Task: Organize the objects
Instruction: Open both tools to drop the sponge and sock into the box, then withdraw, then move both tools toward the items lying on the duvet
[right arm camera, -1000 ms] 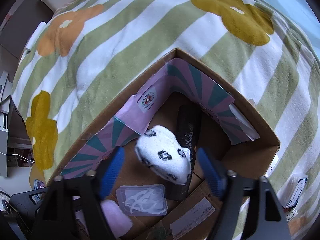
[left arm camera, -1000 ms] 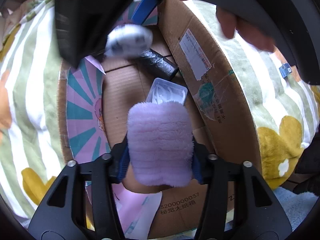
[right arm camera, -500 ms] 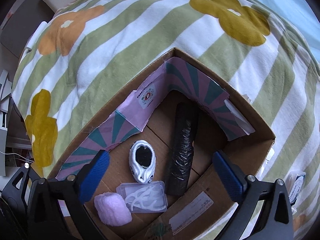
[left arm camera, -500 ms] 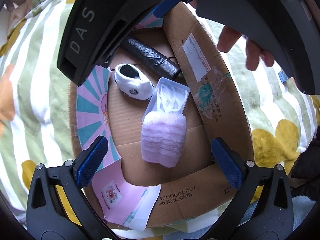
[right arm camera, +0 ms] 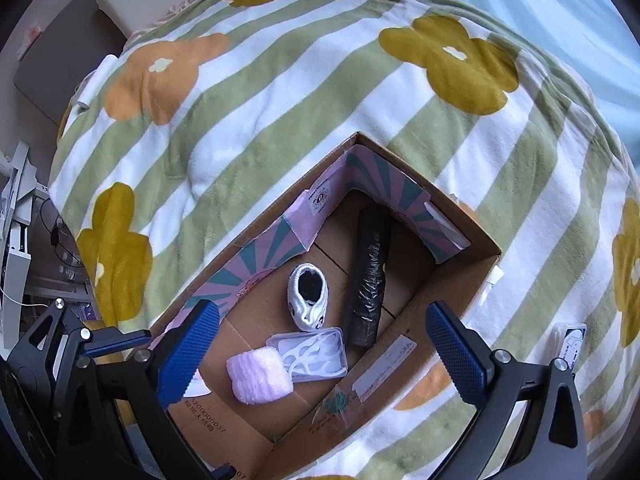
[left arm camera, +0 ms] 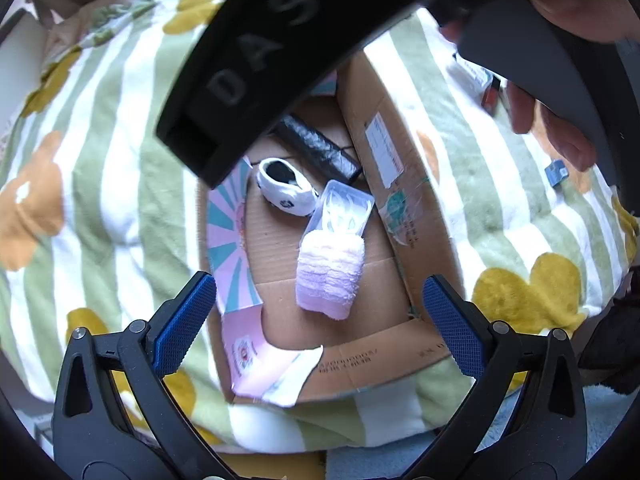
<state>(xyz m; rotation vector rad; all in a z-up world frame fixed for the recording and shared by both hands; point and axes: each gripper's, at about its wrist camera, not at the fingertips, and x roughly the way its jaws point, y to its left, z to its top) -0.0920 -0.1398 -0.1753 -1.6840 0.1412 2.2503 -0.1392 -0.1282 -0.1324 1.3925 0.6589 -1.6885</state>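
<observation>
**Four things in the box, more waiting on the bed**

Both tools hang above the cardboard box (right arm camera: 448, 292), which sits on the bed's striped, flowered blanket (right arm camera: 280, 92). The left gripper (left arm camera: 320, 320) has its blue-padded fingers (left arm camera: 184, 320) spread wide with nothing between them, and the right gripper (right arm camera: 324, 352) is just as wide and just as empty.

Inside the box lie a black wrapped roll (right arm camera: 370, 280), a small white slipper with dark spots (right arm camera: 308, 296), a clear plastic case (right arm camera: 312, 354) and a fluffy pink roll (right arm camera: 260, 376). The pink roll touches one end of the case, and the slipper lies just beside the other end. The black roll lies along the box wall nearest the label.

A few small packets (left arm camera: 490, 88) lie on the blanket beyond the labelled side of the box, near the person's hand (left arm camera: 560, 136), so I would guess those go in next.

Trouble, to my eye, comes from three places. The blanket is soft, so a fetched packet may sink and slip from a shallow pinch. The two tools are close together over the box, with the right one's body filling the top of the left view, and could knock together. And a drop onto the crowded end could land on the case rather than the bare cardboard at the far corner.
</observation>
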